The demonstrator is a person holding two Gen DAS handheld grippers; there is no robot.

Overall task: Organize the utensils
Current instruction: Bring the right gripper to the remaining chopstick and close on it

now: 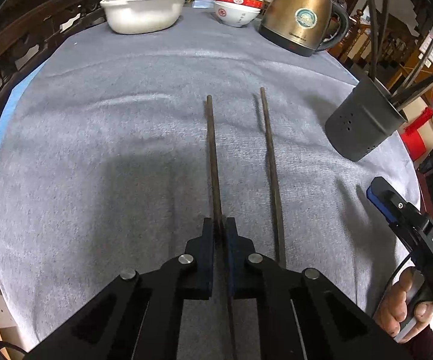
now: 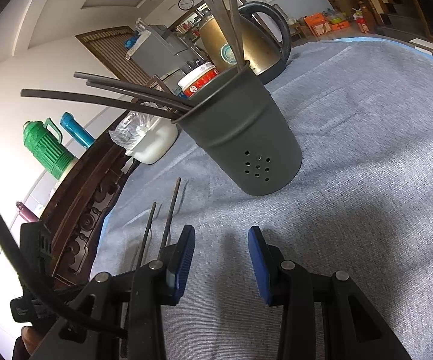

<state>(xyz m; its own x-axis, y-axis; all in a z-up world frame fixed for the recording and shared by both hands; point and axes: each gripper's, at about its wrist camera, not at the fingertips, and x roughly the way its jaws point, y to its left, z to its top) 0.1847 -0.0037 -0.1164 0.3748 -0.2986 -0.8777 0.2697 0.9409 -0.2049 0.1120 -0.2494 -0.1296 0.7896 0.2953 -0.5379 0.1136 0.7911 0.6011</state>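
Right now left claw (image 1: 220, 234) is clamped on one dark chopstick (image 1: 213, 156), which points away toward the bowls (image 1: 237, 7) over the grey-clothed tabletop (image 1: 111, 150). Second chopstick (image 1: 272, 174) lies loose on the cloth just beside it, roughly parallel, on the holder side. Dark perforated utensil holder (image 2: 246, 147) stands near the brass kettle (image 2: 252, 51), already holding several chopsticks (image 2: 111, 96). Right claw (image 2: 221, 258) hangs spread apart, gripping nothing, just short of the holder.

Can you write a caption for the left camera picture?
Left gripper pinches one chopstick; another lies beside it.
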